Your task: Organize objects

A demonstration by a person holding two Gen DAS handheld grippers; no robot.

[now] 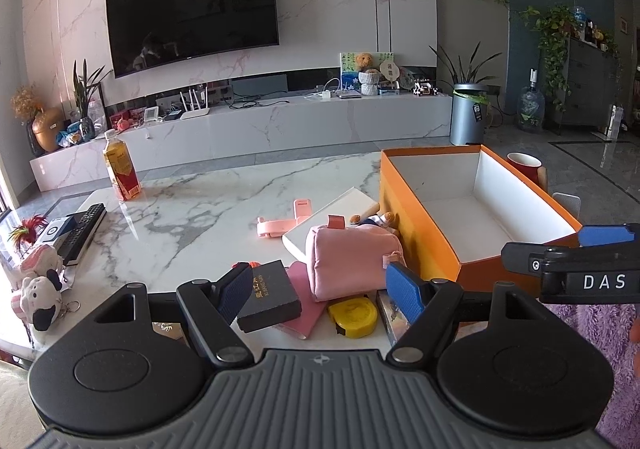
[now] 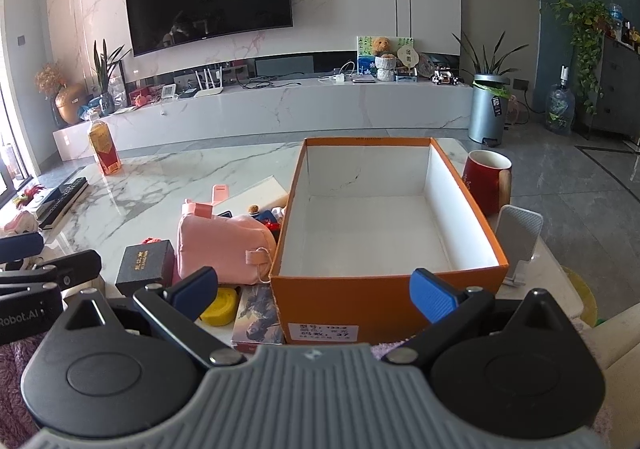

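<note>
An empty orange box (image 1: 420,225) (image 2: 320,309) with a white inside stands on the marble table (image 1: 192,201) (image 2: 152,185). To its left lie a pink pouch (image 1: 348,257) (image 2: 224,249), a black box with gold lettering (image 1: 272,295) (image 2: 146,265), a yellow tape measure (image 1: 354,315) (image 2: 220,307), a flat white box (image 1: 336,215), a pink plastic holder (image 1: 280,223) and a small doll (image 1: 376,219). My left gripper (image 1: 320,289) is open above the black box and the tape measure, holding nothing. My right gripper (image 2: 316,293) is open in front of the orange box's near wall, holding nothing.
A tea bottle (image 1: 122,169) (image 2: 105,151) stands at the far left. A remote (image 1: 82,233) and plush toys (image 1: 40,297) lie at the left edge. A red mug (image 2: 486,179) and a white phone stand (image 2: 518,237) sit right of the box. A printed card box (image 2: 258,315) lies at the near edge.
</note>
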